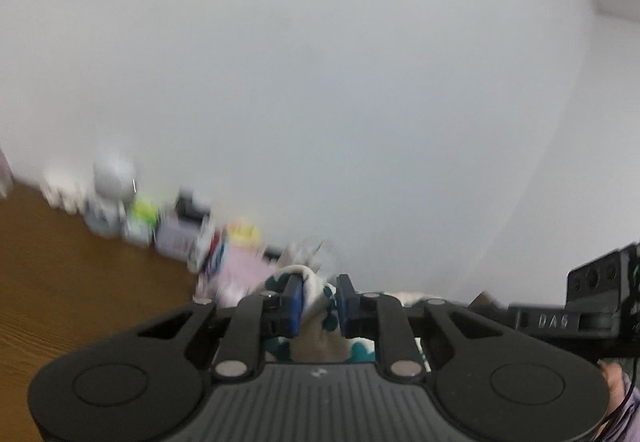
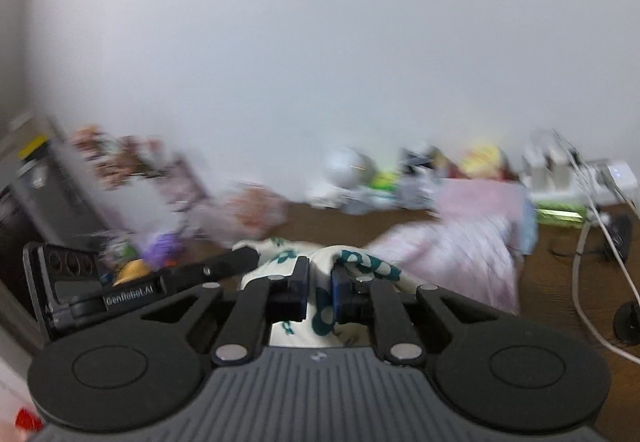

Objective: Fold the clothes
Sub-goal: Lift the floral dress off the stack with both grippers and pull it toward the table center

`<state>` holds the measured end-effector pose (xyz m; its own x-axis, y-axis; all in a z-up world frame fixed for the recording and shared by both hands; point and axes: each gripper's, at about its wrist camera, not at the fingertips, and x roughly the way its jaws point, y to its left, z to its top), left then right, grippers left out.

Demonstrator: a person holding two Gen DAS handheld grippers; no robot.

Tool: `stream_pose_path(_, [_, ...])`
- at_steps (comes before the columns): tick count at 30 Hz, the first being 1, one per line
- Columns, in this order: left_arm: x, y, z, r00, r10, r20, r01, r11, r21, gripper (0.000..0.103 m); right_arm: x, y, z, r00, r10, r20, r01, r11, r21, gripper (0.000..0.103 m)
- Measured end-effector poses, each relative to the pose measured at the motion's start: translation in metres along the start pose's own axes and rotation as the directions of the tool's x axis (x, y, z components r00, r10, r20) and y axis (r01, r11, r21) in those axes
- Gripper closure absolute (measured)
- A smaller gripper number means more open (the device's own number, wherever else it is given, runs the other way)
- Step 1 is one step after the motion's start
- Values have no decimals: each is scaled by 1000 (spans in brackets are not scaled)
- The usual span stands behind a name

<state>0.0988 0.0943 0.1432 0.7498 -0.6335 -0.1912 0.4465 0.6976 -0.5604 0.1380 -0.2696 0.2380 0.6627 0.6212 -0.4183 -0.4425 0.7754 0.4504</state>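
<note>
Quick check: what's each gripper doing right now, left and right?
Left gripper: closed on the cream cloth with teal spots.
Right gripper: closed on the same cream, teal-spotted cloth.

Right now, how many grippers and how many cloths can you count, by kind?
Grippers: 2, the left gripper and the right gripper, each shut on the same cloth.
White cloth with green dots: 1.
Pink cloth: 1, on the wooden table.
Total: 4.
</note>
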Motion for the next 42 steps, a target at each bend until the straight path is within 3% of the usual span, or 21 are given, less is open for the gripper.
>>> stream_pose_path(4, [-86,-37,2,998,-6,67,6,1000,0,88,-46,60,-23,994,93,57,-90,994,-56,93])
stream_pose_path(6, [-109,-46,0,998,7,58,-7,1000,1,87,-62,81,-35,988,137,77,-133,989,-59,93])
stream_pose_path(9, [-120,-54,-8,995,81,55,-82,997,14,86,-73,103,-54,982,170,87,-164,984,-73,92])
stream_pose_path(10, [-114,-51,-14,990,132,44,-134,990,37,83,-67,106,-60,986,147,82,-143,988,-62,91])
stream_pose_path(11, [-105,-47,-21,981,189,33,-191,979,66,71,-59,106,-67,992,108,71,-105,994,-45,86])
stream_pose_path(12, [-96,-42,-29,969,245,23,-246,965,95,55,-46,104,-74,998,46,43,-45,998,-37,74])
stream_pose_path(14, [-81,-27,-53,922,387,-29,-380,916,128,51,-17,99,-96,987,-158,1,158,984,-85,51])
stream_pose_path(15, [-82,-22,-62,908,416,-56,-407,905,126,51,-15,98,-110,979,-206,9,205,973,-109,51])
stream_pose_path(17, [-101,-14,-82,928,358,-100,-349,932,99,44,-20,98,-140,969,-243,48,247,958,-148,43])
stream_pose_path(18, [-111,-12,-94,941,324,-103,-315,944,95,32,-26,99,-156,970,-235,57,242,957,-161,33])
stream_pose_path(20, [-133,-12,-117,956,279,-90,-268,956,116,20,-42,102,-190,978,-196,65,205,962,-182,28])
stream_pose_path(23, [-147,-24,-149,953,281,-114,-248,939,239,20,-41,106,-238,987,-158,40,163,962,-220,28])
stream_pose_path(26, [-149,-26,-174,956,237,-174,-166,923,347,20,-32,121,-280,992,-125,-10,116,949,-292,30])
stream_pose_path(29, [-145,-38,-185,947,280,-159,-187,880,436,21,-20,130,-300,988,-153,-36,135,942,-308,32])
stream_pose_path(32, [-140,-34,-188,936,318,-149,-223,867,445,23,-2,126,-310,976,-212,-53,187,934,-303,43])
stream_pose_path(34, [-137,-32,-190,929,343,-142,-247,857,452,28,5,123,-313,971,-232,-51,206,929,-308,43])
stream_pose_path(35, [-135,-31,-191,925,355,-138,-259,852,454,36,5,122,-315,969,-241,-44,216,926,-309,46])
stream_pose_path(37, [-132,-28,-193,916,379,-131,-283,842,460,62,4,121,-319,967,-255,-26,235,923,-306,55])
stream_pose_path(38, [-131,-27,-193,912,391,-127,-294,836,463,86,5,118,-319,965,-261,-20,245,925,-290,67])
stream_pose_path(39, [-129,-26,-194,907,403,-123,-306,830,466,91,7,114,-318,963,-268,-15,254,930,-267,79])
stream_pose_path(42, [-124,-22,-197,892,439,-111,-340,812,474,99,0,114,-314,957,-288,31,287,928,-238,91])
